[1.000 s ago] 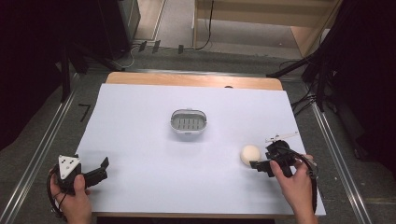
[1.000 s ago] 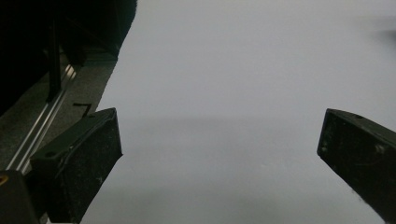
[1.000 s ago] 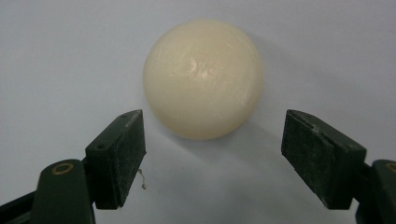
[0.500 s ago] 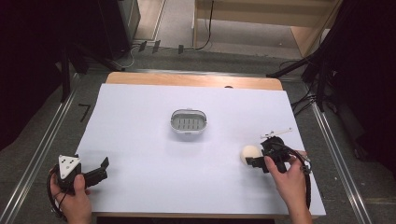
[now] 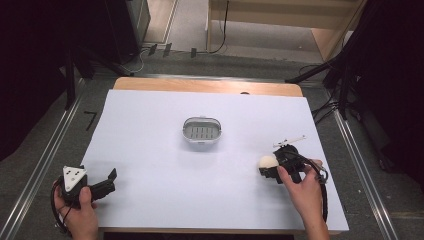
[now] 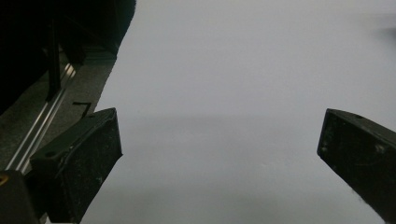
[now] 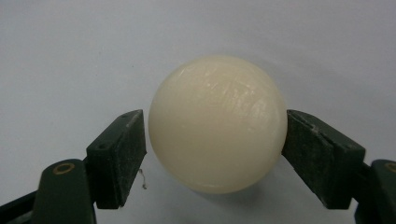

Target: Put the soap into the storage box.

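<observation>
Right gripper (image 5: 270,167) closed around one cream-white smooth ball (image 5: 267,161) at the near right of the white-covered tabletop (image 5: 150,150).

High view: the single ball lies near the right edge, held at the gripper's tip by the person's right hand (image 5: 302,182); one small grey metal basket with a slotted floor (image 5: 201,131) stands at the middle, well apart; the left gripper (image 5: 107,181) rests at the near left corner, jaws spread wide with nothing between them. Left gripper view: two black jaws far apart over bare white surface. Right gripper view: the ball (image 7: 217,123) is round, glossy, ivory-toned with faint scuff lines, resting on the tabletop, a jaw pad (image 7: 119,156) touching each side.
</observation>
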Demonstrator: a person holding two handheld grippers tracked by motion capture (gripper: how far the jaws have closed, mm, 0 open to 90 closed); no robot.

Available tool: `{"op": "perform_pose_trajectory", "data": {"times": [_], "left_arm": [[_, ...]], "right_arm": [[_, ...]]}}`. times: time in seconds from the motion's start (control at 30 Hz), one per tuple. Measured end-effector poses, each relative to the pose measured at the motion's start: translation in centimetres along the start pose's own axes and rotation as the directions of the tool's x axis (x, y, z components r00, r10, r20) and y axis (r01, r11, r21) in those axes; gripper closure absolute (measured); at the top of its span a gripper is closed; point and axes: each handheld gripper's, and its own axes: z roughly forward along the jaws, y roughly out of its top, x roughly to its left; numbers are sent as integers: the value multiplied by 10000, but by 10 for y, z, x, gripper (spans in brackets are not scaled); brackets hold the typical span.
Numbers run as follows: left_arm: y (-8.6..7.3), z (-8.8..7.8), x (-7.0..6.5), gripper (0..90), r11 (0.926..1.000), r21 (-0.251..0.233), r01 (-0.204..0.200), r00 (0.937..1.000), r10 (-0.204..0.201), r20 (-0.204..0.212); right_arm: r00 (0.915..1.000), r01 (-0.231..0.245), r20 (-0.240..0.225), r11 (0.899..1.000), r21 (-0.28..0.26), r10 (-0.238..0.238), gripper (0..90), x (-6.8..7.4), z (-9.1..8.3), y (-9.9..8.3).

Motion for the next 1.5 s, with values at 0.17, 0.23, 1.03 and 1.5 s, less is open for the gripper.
{"op": "perform_pose_trajectory", "data": {"times": [0.17, 0.23, 1.03, 1.5], "left_arm": [[0, 0, 0, 1, 10000, -6, 2, 10000, -2, 3], [0, 0, 0, 1, 10000, -6, -2, 10000, 2, 2], [0, 0, 0, 1, 10000, 1, -31, 10000, 31, 7], [0, 0, 0, 1, 10000, 1, -36, 10000, 36, 8]], "right_arm": [[9999, 11, 162, 10000, 83, -12, 229, 1, 4, 1], [9998, -33, 175, 10000, 71, 31, 229, 2, 5, 2], [9988, 18, 482, 9996, 290, -32, 239, 8, 15, 5], [9978, 152, 648, 9996, 239, -167, 246, 11, 16, 6]]}}
